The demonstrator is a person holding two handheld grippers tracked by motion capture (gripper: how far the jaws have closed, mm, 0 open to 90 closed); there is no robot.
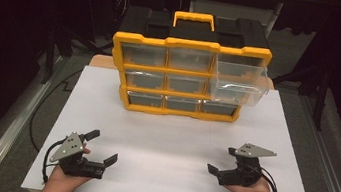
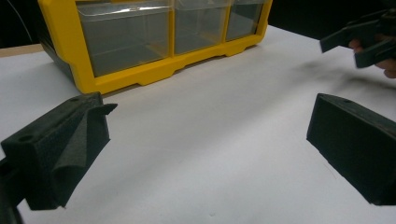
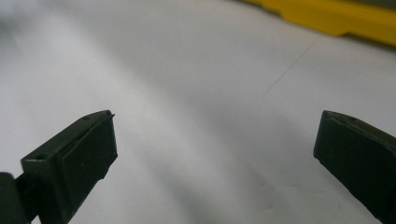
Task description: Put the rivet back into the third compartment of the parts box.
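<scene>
A yellow and black drawer cabinet [image 1: 186,75] with clear drawers stands at the back of the white table top [image 1: 171,146]. Its top right drawer [image 1: 238,83] is pulled out toward me; the others sit flush. My left gripper [image 1: 102,146] rests open near the front left of the table, held in a hand, nothing between its jaws. My right gripper [image 1: 222,160] is open at the front right, also empty. In the left gripper view the cabinet's bottom row [image 2: 154,37] is ahead and the right gripper [image 2: 362,39] shows at the upper right.
A black carry handle with a yellow grip [image 1: 194,21] tops the cabinet. A black cable [image 1: 43,103] runs along the floor left of the table. Dark stands and metal rails flank both sides. The cabinet's yellow base [image 3: 336,18] edges the right gripper view.
</scene>
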